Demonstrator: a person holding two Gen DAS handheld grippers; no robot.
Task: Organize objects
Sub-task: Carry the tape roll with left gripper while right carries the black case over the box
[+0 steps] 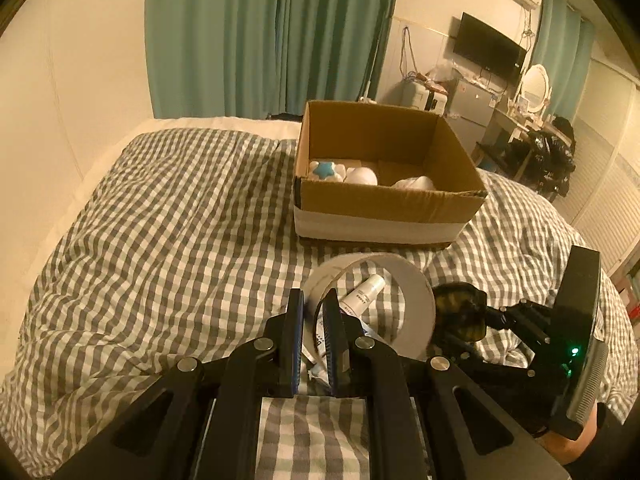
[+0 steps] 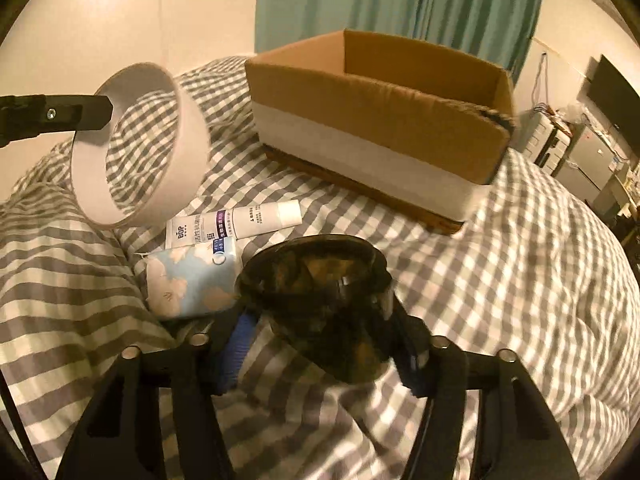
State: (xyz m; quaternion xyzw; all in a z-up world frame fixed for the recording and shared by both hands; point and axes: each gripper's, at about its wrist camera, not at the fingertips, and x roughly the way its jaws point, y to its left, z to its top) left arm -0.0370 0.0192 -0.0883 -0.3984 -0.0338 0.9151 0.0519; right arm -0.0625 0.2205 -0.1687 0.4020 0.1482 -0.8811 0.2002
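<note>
Above the checked grey-and-white bedcover (image 2: 500, 280), the left gripper (image 1: 311, 308) pinches the wide white tape ring (image 2: 140, 144) and the right gripper (image 2: 320, 320) clamps the dark tortoiseshell hair claw (image 2: 320, 280); both should travel level to the far open cardboard box (image 1: 380, 184) and release low inside.

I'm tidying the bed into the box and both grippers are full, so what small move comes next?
Probably carry the white tape roll, pinched by its wall in the left gripper, forward over the cardboard box and release it: the roll is already lifted off the bed, and the box has open floor.
</note>
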